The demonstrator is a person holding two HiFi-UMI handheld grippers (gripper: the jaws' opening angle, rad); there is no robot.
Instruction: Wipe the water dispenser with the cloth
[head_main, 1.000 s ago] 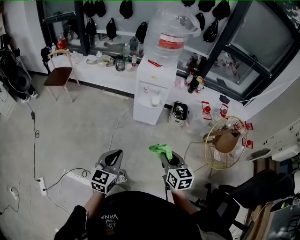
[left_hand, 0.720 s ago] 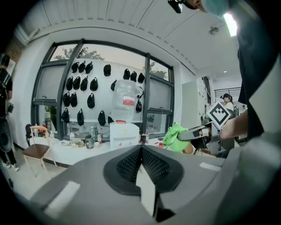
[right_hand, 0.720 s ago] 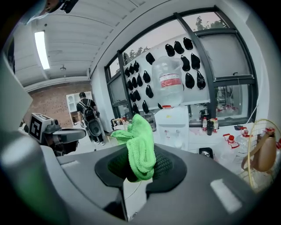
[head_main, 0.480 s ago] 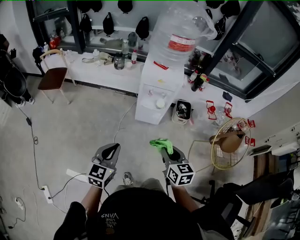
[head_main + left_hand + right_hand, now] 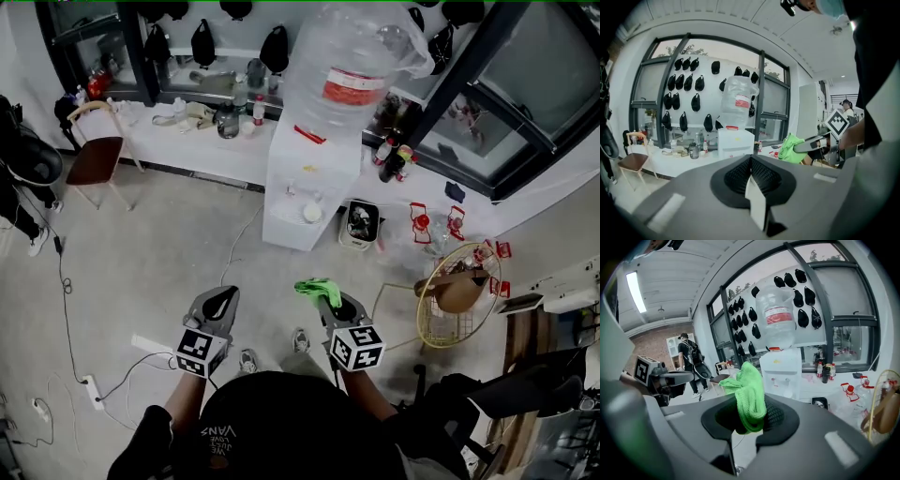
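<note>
The white water dispenser (image 5: pixel 302 183) stands on the floor against a low ledge, with a big clear bottle (image 5: pixel 349 64) on top. It lies some way ahead of both grippers. My right gripper (image 5: pixel 328 296) is shut on a bright green cloth (image 5: pixel 316 288), which bunches up out of the jaws (image 5: pixel 750 397). My left gripper (image 5: pixel 222 300) is shut with nothing in it, and its jaws meet in the left gripper view (image 5: pixel 751 161). The dispenser (image 5: pixel 783 373) shows straight ahead past the cloth, and in the left gripper view the dispenser (image 5: pixel 736 143) sits centre.
A small bin (image 5: pixel 359 225) sits right of the dispenser. A yellow wire basket (image 5: pixel 455 292) stands at right, a chair (image 5: pixel 94 150) at far left. Cables and a power strip (image 5: pixel 89 382) lie on the floor at left. Bottles line the ledge (image 5: pixel 211 141).
The view has drawn nearer to the dispenser, which now looks a little larger. Both grippers keep their pose, the cloth still held in the right one.
</note>
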